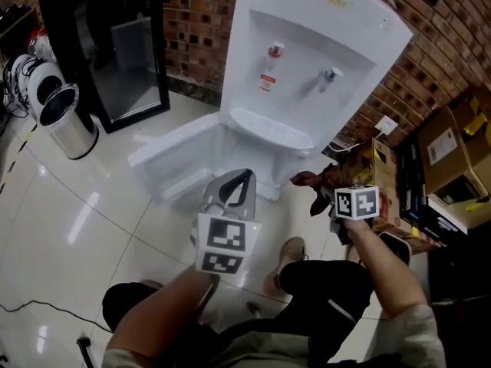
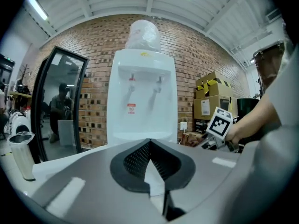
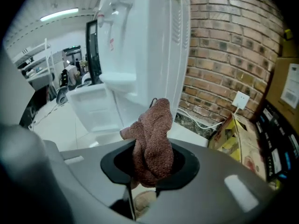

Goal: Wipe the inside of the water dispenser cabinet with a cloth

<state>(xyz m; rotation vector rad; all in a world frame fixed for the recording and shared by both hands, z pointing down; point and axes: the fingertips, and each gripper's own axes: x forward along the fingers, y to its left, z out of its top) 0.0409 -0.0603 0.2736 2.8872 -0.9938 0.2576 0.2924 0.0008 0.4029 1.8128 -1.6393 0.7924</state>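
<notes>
A white water dispenser (image 1: 307,60) stands against the brick wall, its lower cabinet door (image 1: 175,150) swung open to the left. My right gripper (image 1: 321,194) is shut on a reddish-brown cloth (image 3: 152,141), which bunches up out of its jaws; the cloth (image 1: 313,184) hangs just right of the dispenser's base. My left gripper (image 1: 238,186) is shut and empty, pointing at the dispenser's front (image 2: 142,97) below the drip tray. The cabinet's inside is mostly hidden behind the left gripper in the head view.
A steel bin (image 1: 67,121) stands at the left by a black-framed glass door (image 1: 126,44). Cardboard boxes (image 1: 449,148) are stacked at the right. A wall socket with a white cord (image 3: 239,101) sits right of the dispenser. My knee and shoe (image 1: 288,263) are below.
</notes>
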